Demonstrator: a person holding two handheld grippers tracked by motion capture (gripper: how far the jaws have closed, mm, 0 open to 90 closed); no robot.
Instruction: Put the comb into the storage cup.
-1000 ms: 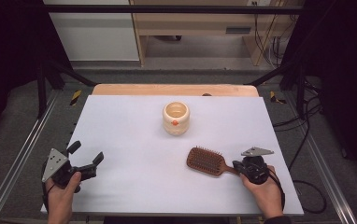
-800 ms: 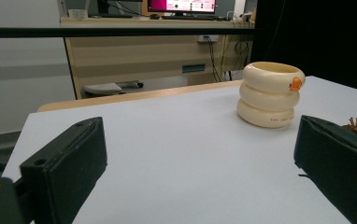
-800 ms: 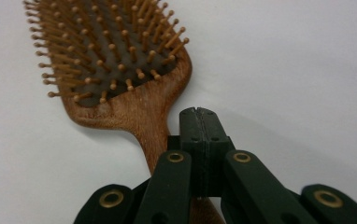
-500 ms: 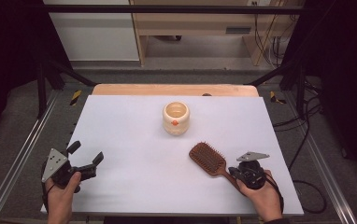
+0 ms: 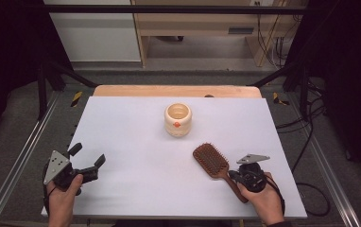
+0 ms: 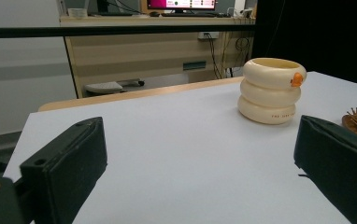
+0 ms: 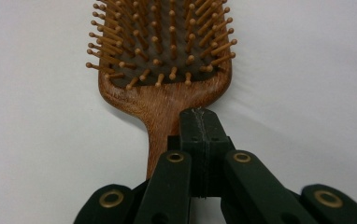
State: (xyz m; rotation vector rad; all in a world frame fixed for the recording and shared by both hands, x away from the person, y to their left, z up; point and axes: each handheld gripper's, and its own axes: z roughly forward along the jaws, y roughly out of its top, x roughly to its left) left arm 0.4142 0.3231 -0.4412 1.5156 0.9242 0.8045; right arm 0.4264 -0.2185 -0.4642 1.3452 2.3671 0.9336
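A brown wooden hairbrush (image 5: 210, 160) lies bristles-up on the white table (image 5: 131, 132), its head pointing far-left and its handle toward the near right. My right gripper (image 5: 234, 176) is at the handle; in the right gripper view its jaws are shut (image 7: 200, 120), pad against pad, lying over the hairbrush (image 7: 162, 95) handle with nothing seen between them. A cream ringed cup (image 5: 177, 119) with an orange mark stands at the table's middle. My left gripper (image 5: 89, 154) rests open at the near left, and its view looks toward the cup (image 6: 271, 91) past its empty jaws (image 6: 200, 172).
A wooden strip (image 5: 176, 91) runs along the table's far edge. Metal rails (image 5: 18, 161) flank the table on both sides, with cables (image 5: 306, 132) on the floor to the right. A desk (image 6: 158, 46) stands beyond the table.
The hairbrush has turned clockwise: its head swung from pointing left to pointing far-left, and the right gripper moved nearer with the handle. The left gripper has stayed put.
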